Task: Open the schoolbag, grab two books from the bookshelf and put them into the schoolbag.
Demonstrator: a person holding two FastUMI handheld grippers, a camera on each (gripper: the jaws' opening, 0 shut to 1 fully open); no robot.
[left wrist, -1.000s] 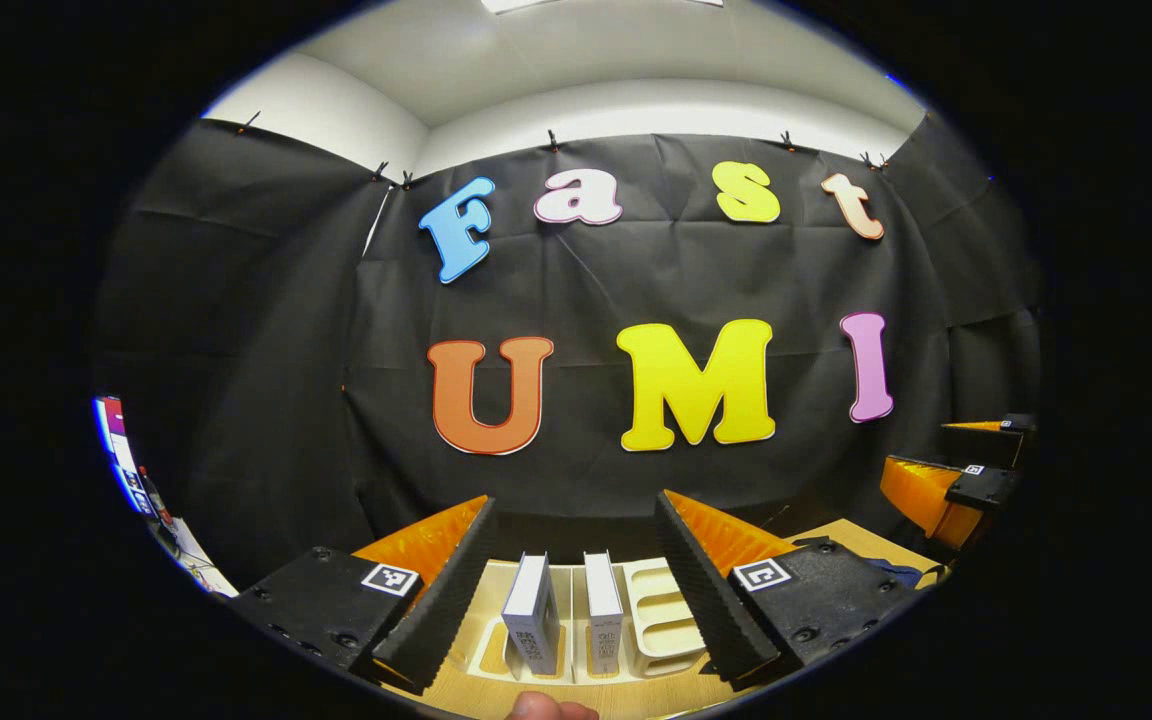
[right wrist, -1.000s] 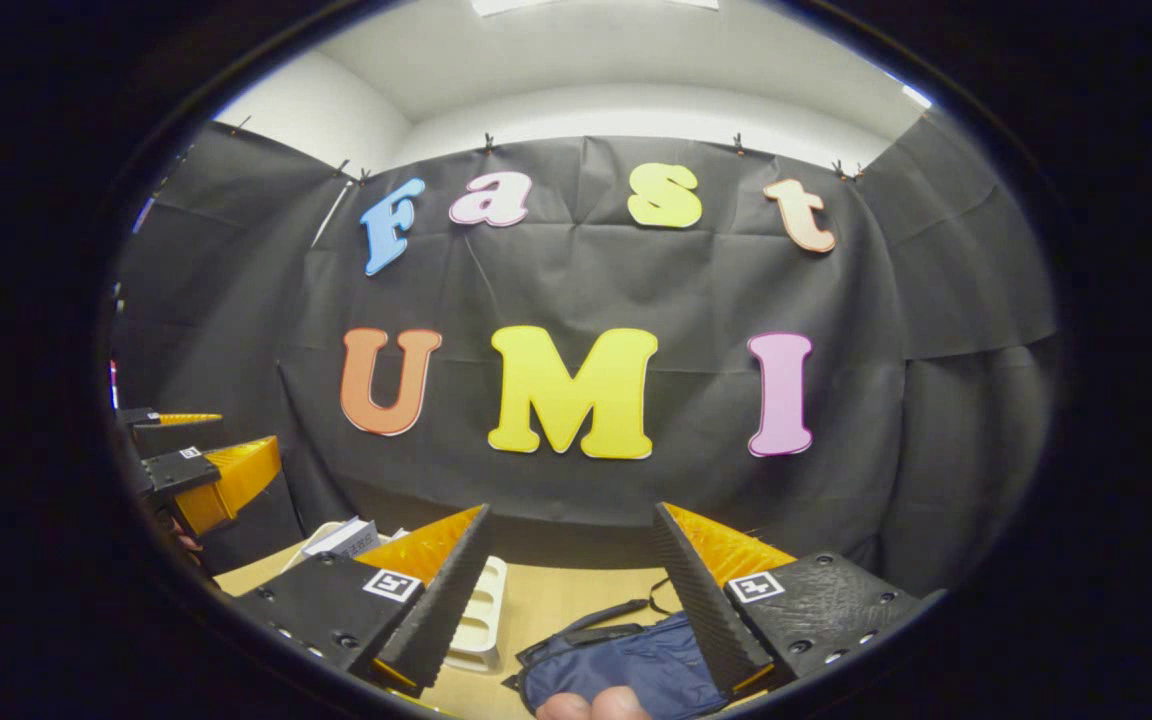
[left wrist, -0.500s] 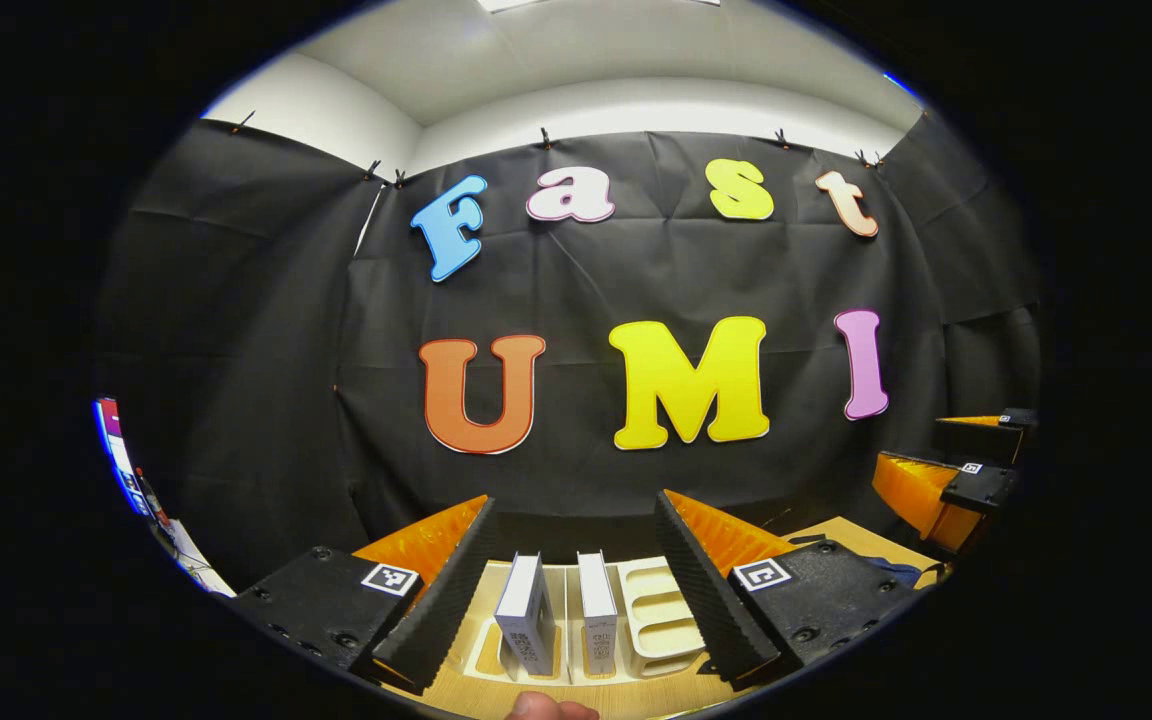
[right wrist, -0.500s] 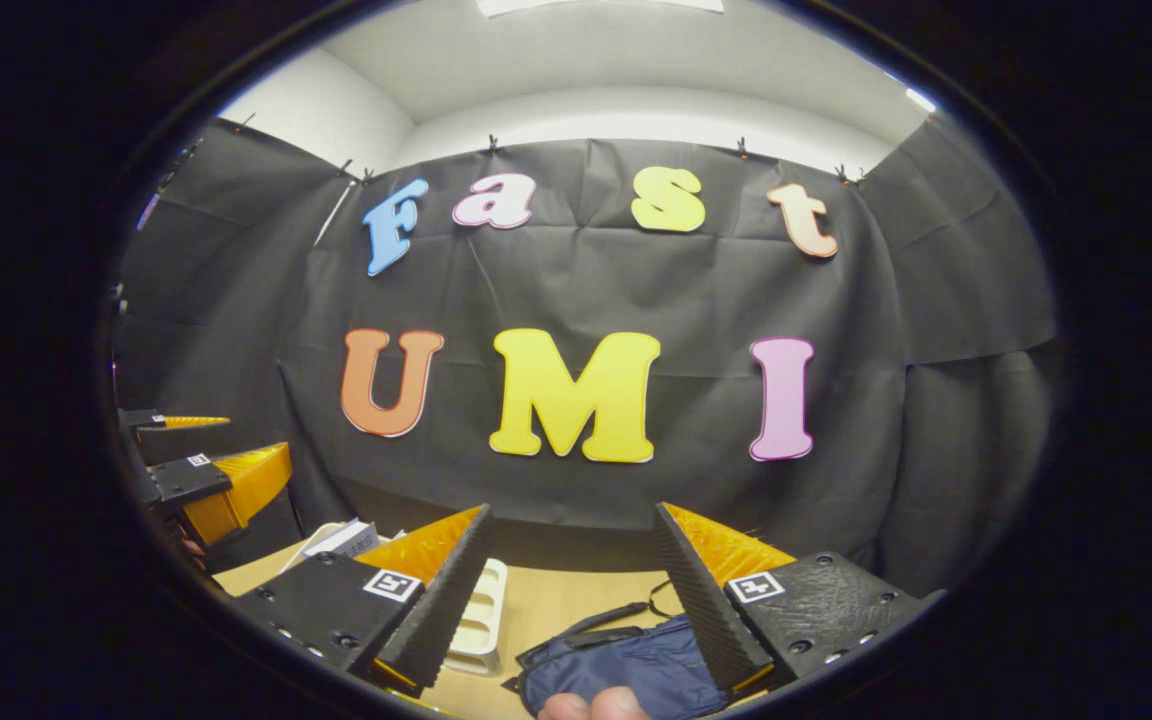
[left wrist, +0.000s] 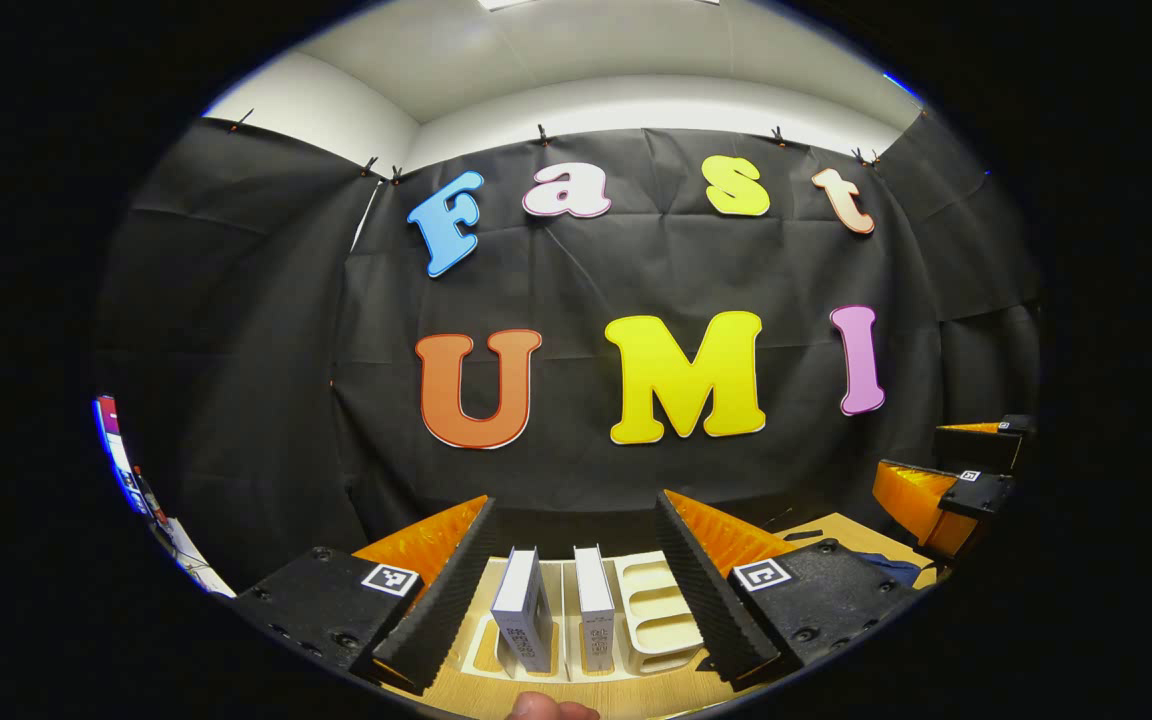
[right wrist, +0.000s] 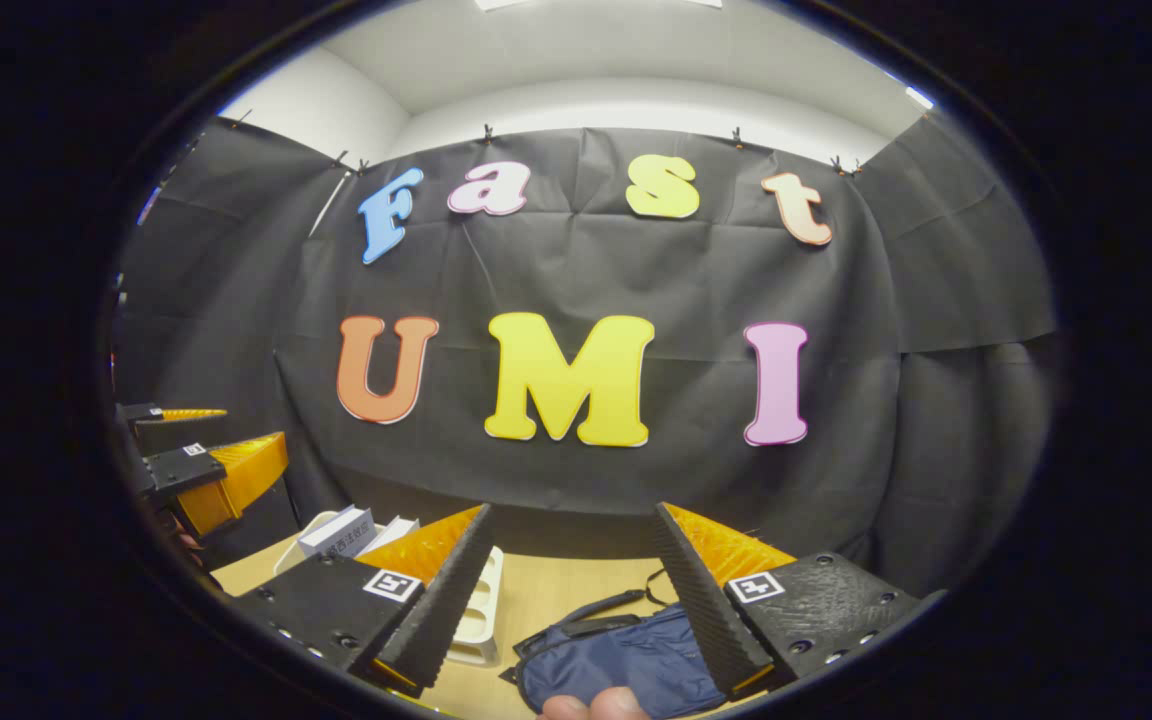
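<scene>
Two white books stand upright in a cream slotted bookshelf on the wooden table, straight ahead between my left gripper's open fingers. A dark blue schoolbag lies flat on the table below my right gripper, which is open and holds nothing. In the right gripper view the bookshelf and the books sit to the left, with the left gripper beyond them. The right gripper shows at the far right of the left gripper view.
The light wooden table runs back to the black cloth wall. A black strap of the bag trails toward the wall. A fingertip shows at the bottom edge of each view.
Both views have tipped slightly downward, so the books, the shelf and the bag show a little more. Both grippers stay open.
</scene>
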